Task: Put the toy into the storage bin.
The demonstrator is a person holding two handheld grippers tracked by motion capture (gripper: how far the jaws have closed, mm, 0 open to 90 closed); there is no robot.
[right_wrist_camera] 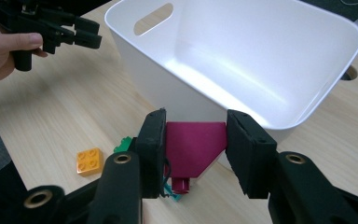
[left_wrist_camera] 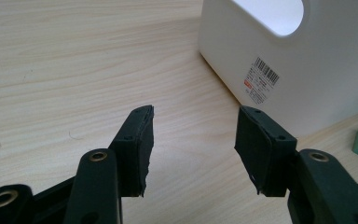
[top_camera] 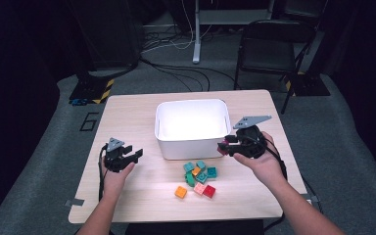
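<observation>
Your right gripper (right_wrist_camera: 195, 154) is clamped on a magenta brick (right_wrist_camera: 193, 147), held just off the near wall of the white bin (right_wrist_camera: 242, 60) at its right corner, a sensible height, I judge, for lifting it over the rim and dropping it in. Your left gripper (left_wrist_camera: 193, 149) hovers wide and empty above the desk (top_camera: 127, 112) near its left edge, clear of the pile (top_camera: 199, 177) of bricks toward the near edge. The desk is pale wood on grey carpet, with a folding chair (top_camera: 269, 46) and loose cables (top_camera: 176, 68) in the dark room beyond.
</observation>
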